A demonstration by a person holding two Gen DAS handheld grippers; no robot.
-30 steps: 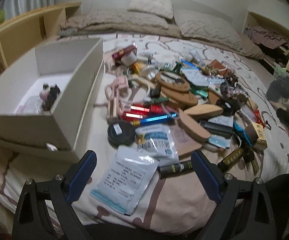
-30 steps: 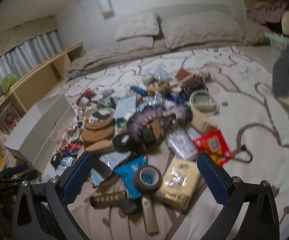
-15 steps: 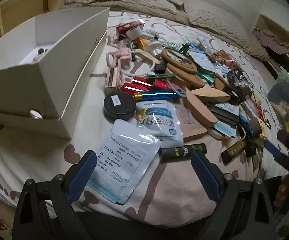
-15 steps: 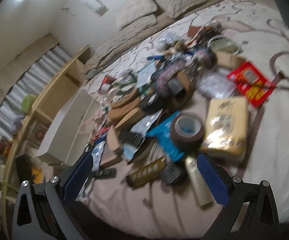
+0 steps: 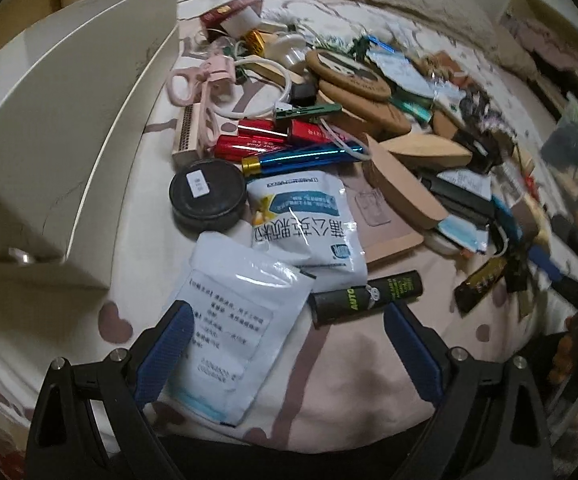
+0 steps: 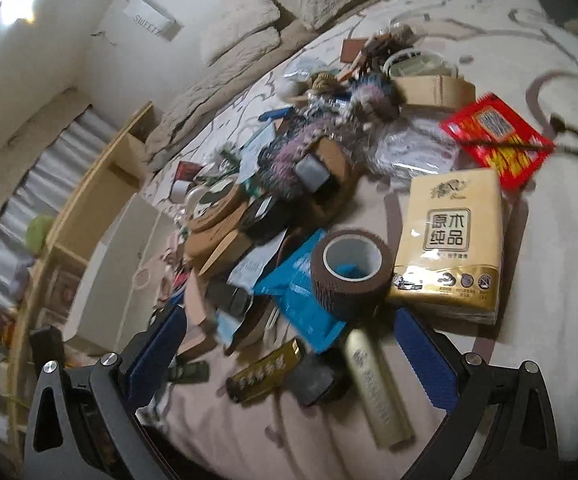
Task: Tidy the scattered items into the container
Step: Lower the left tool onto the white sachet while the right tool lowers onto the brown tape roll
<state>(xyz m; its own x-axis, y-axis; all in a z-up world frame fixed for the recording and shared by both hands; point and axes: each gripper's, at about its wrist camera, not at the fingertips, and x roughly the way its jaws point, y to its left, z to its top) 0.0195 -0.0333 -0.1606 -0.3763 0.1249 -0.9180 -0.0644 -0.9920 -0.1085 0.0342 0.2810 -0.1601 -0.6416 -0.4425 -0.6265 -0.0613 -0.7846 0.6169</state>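
Note:
A white cardboard box [image 5: 69, 120] stands on the bed at the left; it also shows in the right wrist view [image 6: 129, 264]. My left gripper [image 5: 289, 344] is open and empty, low over a white sachet [image 5: 229, 316], a blue-and-white pouch [image 5: 309, 224] and a black tube [image 5: 369, 292]. My right gripper [image 6: 293, 344] is open and empty over a gold tube [image 6: 377, 392], a gold bar [image 6: 265, 372] and a small black block [image 6: 317, 376]. A brown tape roll [image 6: 349, 276] and a yellow tissue pack [image 6: 449, 240] lie just beyond.
The bed is heaped with clutter: a black round tin [image 5: 207, 200], red tubes [image 5: 257, 144], a blue metallic tube [image 5: 301, 158], pink scissors [image 5: 205, 80], cork coasters [image 5: 353, 80], a red packet [image 6: 493, 136]. Pillows [image 6: 241, 28] lie at the head. A wooden shelf [image 6: 89, 200] runs along the left.
Both grippers have dropped lower and closer to the near items. The left view tilted down, so the box interior is out of sight. The right gripper has swung over the tubes by the tape roll.

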